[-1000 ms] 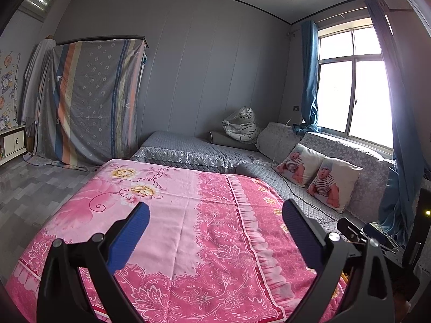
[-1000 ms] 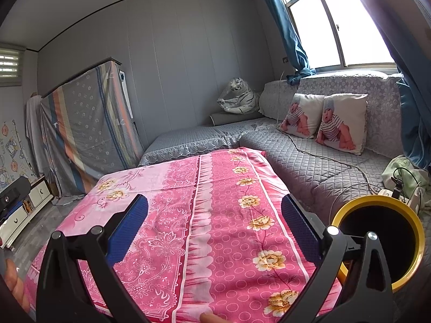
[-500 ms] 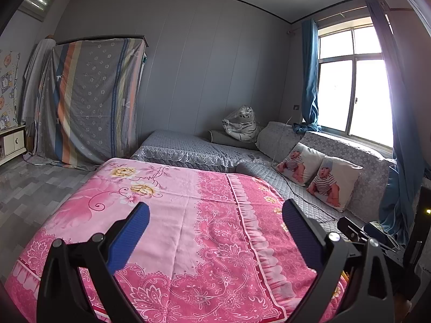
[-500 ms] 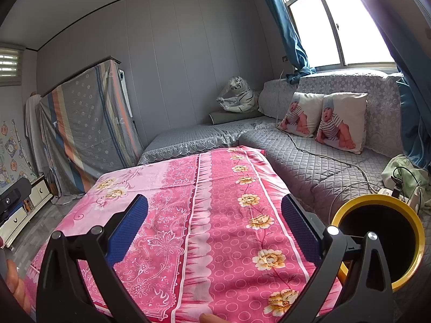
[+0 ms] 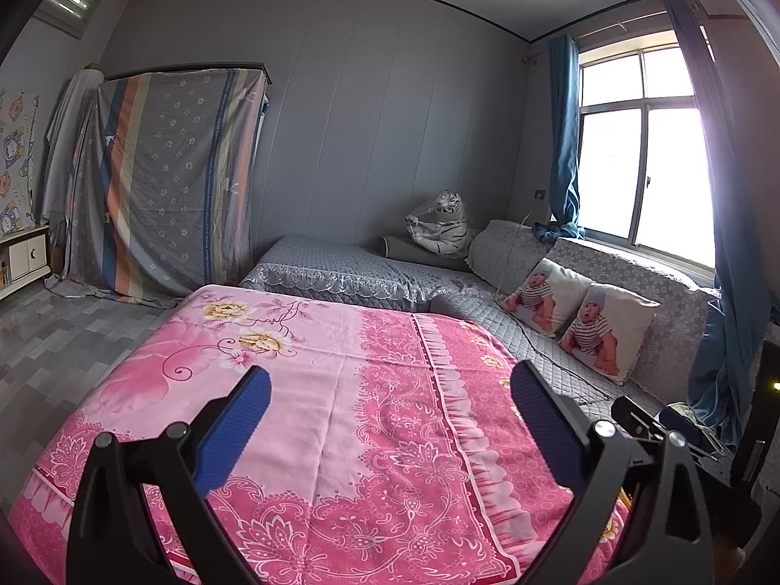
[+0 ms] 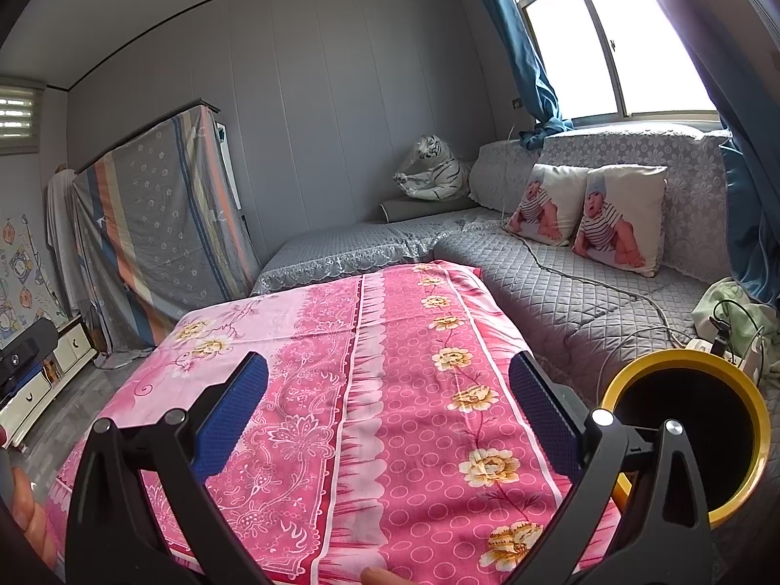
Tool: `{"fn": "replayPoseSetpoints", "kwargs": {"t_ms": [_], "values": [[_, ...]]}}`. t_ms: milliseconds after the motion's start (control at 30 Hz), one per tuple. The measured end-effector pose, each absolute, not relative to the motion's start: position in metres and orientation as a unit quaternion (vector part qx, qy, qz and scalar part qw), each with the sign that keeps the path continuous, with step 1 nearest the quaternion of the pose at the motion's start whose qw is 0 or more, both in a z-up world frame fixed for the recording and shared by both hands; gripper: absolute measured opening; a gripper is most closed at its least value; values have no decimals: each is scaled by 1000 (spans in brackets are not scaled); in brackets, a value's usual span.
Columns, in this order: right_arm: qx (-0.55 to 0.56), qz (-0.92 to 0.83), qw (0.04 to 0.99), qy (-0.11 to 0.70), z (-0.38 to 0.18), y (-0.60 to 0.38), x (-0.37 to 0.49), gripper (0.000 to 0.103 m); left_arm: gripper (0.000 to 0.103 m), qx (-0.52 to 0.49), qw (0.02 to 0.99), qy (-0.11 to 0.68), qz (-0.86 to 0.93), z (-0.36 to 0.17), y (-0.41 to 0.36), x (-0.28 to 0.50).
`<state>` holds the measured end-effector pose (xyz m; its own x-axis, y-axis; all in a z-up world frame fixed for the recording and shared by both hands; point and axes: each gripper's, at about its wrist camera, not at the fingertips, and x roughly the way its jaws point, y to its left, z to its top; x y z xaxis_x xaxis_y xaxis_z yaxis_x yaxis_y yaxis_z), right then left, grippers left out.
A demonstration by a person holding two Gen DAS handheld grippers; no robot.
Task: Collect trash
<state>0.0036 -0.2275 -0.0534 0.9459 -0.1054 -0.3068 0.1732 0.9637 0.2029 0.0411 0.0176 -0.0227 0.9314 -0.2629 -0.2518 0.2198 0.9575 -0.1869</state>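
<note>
Yellow bin point(image 6: 682, 438) unmoved; both grippers stay spread.

Grey panelled wall point(image 5: 370, 126) at 12 o'clock. Bright window point(image 5: 643, 146) with blue curtains point(image 5: 563, 136) at 2. Grey quilted corner sofa point(image 6: 575, 282) at 1–3, two baby-print cushions point(image 6: 585, 209). Striped sheet over wardrobe point(image 5: 170, 180) at 10. Grey tile floor point(image 5: 63, 321) at 9.

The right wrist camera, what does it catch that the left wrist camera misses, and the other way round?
Only the right wrist view shows the yellow-rimmed bin, a white power strip and a green cloth on the sofa. Only the left wrist view shows the full window with both blue curtains. Both share the pink floral cloth, two baby-print cushions, the toy tiger, and open, empty grippers: left, right.
</note>
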Motion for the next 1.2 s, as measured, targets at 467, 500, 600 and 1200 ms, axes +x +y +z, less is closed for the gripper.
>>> {"fn": "replayPoseSetpoints", "kwargs": {"t_ms": [467,500,600,1200], "values": [[118,-73,978,154,-60,-227,5,95,95,-76,979,141,-124,-25,16,42],[118,-73,978,154,-59,-227,5,95,95,-76,979,141,-125,-26,16,42],[118,-72,978,155,-60,-228,5,95,95,-75,979,141,-127,-27,15,41],[119,-74,978,156,-59,-229,6,95,95,-74,979,141,-125,-28,14,41]]}}
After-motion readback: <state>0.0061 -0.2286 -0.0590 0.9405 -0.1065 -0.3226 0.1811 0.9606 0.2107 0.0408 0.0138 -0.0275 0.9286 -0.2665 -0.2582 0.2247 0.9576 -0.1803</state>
